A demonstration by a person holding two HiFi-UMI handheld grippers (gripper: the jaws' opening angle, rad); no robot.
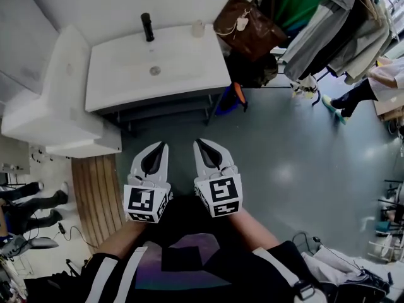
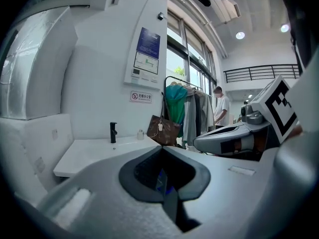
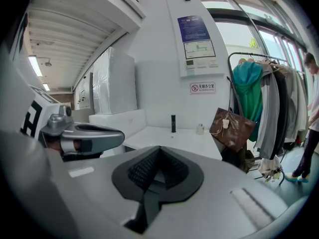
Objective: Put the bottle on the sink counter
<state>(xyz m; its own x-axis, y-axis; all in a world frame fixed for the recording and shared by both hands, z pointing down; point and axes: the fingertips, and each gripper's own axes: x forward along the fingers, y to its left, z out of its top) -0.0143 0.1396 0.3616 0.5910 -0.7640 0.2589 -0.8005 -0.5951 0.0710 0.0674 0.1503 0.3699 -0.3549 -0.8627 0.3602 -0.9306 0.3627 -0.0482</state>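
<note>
From the head view, the left tool [image 1: 161, 148] and right tool [image 1: 199, 144] hung side by side over the grey floor [image 1: 284, 144], well short of the white sink desk [image 1: 219, 74]. The small bottle [image 1: 198, 28] stood at the desk's back right corner, near a brown handbag [image 1: 249, 27], and the basin [image 1: 126, 74] showed its drain. In the left gripper view the tool's tips met on nothing, with the bottle right of the black tap [image 2: 113, 132]. In the right gripper view the jaws were likewise pressed together, empty.
</note>
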